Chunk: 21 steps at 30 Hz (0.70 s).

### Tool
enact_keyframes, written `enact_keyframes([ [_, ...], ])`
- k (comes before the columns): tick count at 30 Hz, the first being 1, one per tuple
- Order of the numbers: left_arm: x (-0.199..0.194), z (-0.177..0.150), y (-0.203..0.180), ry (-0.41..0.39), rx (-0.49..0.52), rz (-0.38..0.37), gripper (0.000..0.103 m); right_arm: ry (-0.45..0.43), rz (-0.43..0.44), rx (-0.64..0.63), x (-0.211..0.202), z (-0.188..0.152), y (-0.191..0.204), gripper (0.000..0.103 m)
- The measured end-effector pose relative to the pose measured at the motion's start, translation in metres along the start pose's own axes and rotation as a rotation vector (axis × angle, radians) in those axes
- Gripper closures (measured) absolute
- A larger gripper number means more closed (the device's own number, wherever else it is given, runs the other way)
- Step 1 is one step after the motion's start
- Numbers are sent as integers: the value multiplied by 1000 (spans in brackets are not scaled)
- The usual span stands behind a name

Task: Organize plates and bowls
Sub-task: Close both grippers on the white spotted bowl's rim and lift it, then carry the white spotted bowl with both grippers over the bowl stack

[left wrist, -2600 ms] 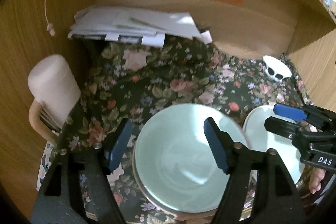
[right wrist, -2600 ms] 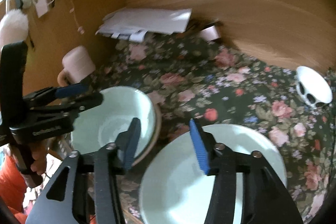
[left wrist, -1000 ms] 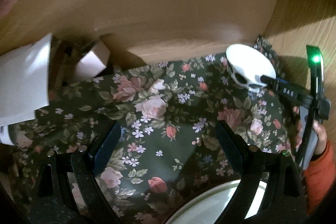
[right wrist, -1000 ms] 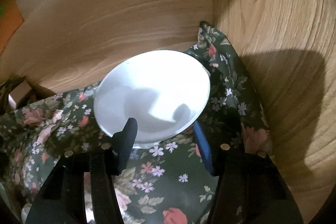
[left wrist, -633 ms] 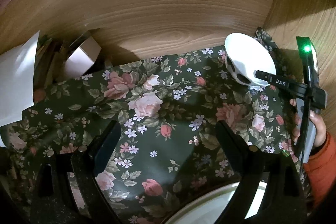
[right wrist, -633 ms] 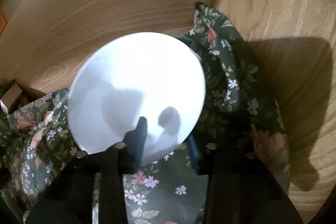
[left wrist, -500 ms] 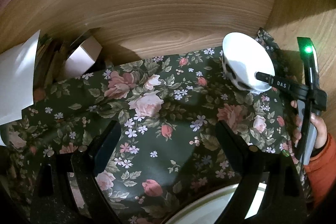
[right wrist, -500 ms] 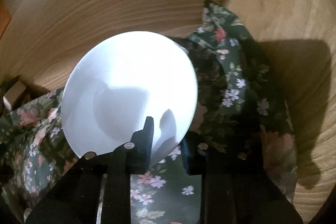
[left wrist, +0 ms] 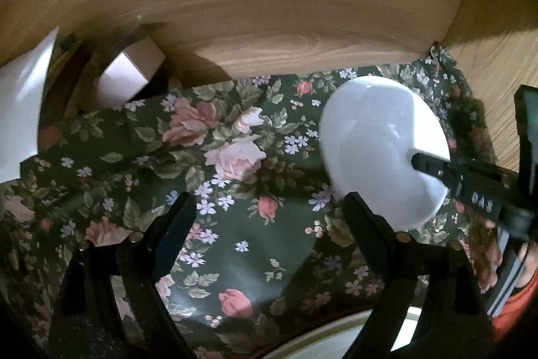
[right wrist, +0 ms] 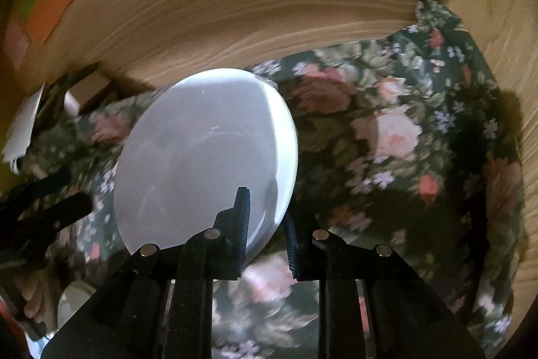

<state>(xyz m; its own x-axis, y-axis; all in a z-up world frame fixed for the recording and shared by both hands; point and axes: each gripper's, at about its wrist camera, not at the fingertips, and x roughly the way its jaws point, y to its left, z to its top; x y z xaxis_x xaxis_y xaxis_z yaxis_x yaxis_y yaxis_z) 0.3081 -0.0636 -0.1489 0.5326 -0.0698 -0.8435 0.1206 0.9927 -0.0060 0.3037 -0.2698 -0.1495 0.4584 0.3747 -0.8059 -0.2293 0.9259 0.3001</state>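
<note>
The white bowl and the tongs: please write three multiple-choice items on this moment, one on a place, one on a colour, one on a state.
1. Where do the right tongs grip the white bowl?
A. at its rim
B. under its base
C. by a handle

2. What colour is the ground of the flowered cloth?
A. bright yellow
B. dark green
C. plain white

3. How are the left tongs?
A. shut on the bowl
B. shut on a plate
C. open, holding nothing

Answers:
1. A, one finger lies inside the bowl's edge and the other outside it.
2. B, roses and small flowers sit on dark green.
3. C, only cloth shows between the wide-apart fingers.
</note>
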Motion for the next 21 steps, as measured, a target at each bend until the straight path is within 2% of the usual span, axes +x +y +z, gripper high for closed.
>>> enact_keyframes([
  [7, 19, -1, -9, 67, 3, 7, 24, -1, 25, -69, 11, -3, 11, 86],
  [17, 47, 0, -18, 172, 16, -2, 56, 6, 85, -73, 16, -8, 17, 86],
  [19, 48, 1, -19, 163, 18, -1, 58, 5, 89, -72, 18, -7, 19, 86],
  [21, 48, 2, -22, 156, 35, -4, 67, 2, 92, -74, 17, -7, 19, 85],
])
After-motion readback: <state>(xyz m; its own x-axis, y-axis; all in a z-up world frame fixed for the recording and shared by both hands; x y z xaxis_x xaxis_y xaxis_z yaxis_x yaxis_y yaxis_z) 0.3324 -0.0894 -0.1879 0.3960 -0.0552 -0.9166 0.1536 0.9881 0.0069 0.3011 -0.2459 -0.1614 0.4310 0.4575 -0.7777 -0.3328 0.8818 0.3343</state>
